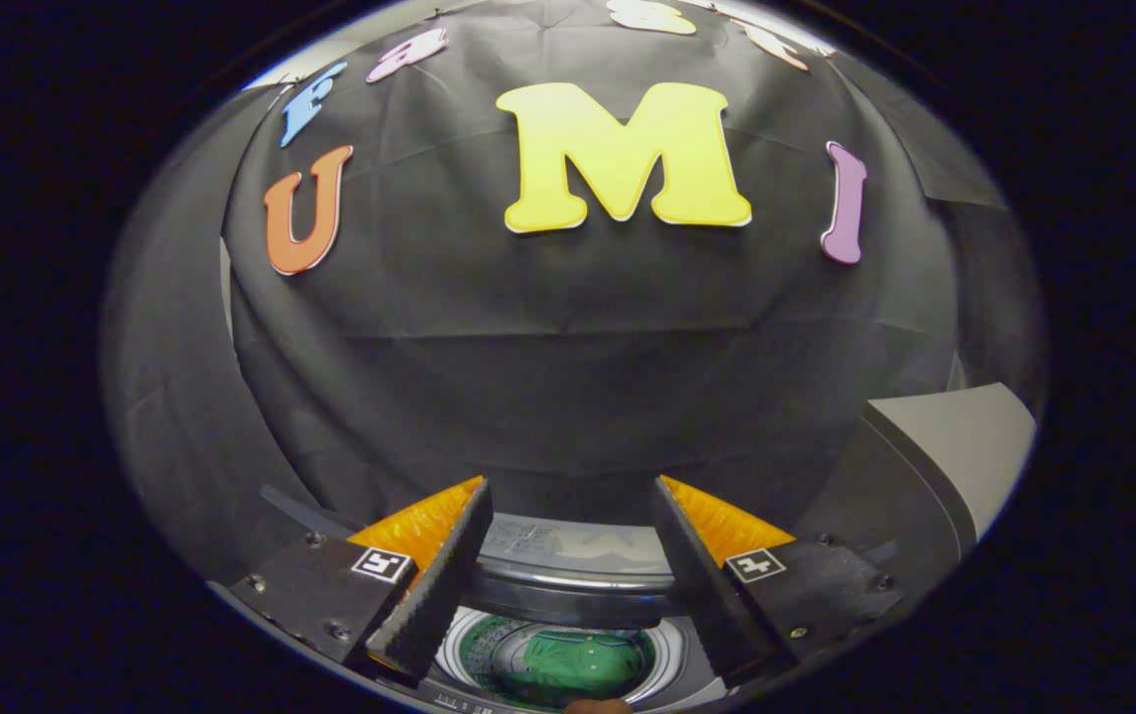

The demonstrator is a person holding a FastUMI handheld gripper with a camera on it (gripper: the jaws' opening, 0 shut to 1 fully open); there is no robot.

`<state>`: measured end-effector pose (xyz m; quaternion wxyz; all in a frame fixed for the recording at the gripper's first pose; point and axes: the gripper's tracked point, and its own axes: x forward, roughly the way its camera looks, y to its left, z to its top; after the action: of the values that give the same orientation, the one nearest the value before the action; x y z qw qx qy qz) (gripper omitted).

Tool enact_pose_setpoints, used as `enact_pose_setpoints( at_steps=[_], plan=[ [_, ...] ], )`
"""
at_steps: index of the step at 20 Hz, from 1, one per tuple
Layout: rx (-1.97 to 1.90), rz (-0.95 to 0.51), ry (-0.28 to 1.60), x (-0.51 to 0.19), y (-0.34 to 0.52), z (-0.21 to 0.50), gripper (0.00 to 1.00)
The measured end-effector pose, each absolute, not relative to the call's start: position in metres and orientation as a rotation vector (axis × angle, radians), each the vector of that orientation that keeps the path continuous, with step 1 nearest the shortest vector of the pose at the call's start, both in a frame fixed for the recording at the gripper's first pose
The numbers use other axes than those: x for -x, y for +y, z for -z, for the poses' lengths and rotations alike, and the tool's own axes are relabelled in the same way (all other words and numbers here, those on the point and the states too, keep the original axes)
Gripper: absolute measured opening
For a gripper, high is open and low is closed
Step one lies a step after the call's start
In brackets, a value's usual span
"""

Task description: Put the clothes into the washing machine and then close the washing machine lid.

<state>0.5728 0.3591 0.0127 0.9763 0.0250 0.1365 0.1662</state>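
Currently, my tool point(568, 516): fingers spread wide, pinching nothing, held above the washing machine point(568, 595). Between and below the fingers: open drum point(672, 654), green clothes point(568, 662) lying inside. Beyond, to the right: raised grey lid point(955, 446), not yet closed. Risk, as I judge it: swinging toward the lid with fingers this wide could clip its edge or slip off, leaving it open.

A green garment point(573, 662) lies crumpled inside the round drum of the washing machine point(568, 585), with the grey lid point(955, 446) raised at right.
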Motion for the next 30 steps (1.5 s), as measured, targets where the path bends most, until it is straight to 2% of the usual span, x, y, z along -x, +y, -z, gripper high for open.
enact_pose_setpoints(
  at_steps=[5, 16, 23, 30],
  plan=[
    [-0.028, -0.356, 0.285, -0.556, 0.358, 0.002, 1.0],
    [-0.018, -0.323, 0.47, -0.525, 0.331, 0.087, 1.0],
    [0.032, -0.384, 0.411, -0.503, 0.331, 0.055, 1.0],
    [0.07, -0.472, 0.223, -0.407, 0.288, 0.004, 1.0]
  ],
)
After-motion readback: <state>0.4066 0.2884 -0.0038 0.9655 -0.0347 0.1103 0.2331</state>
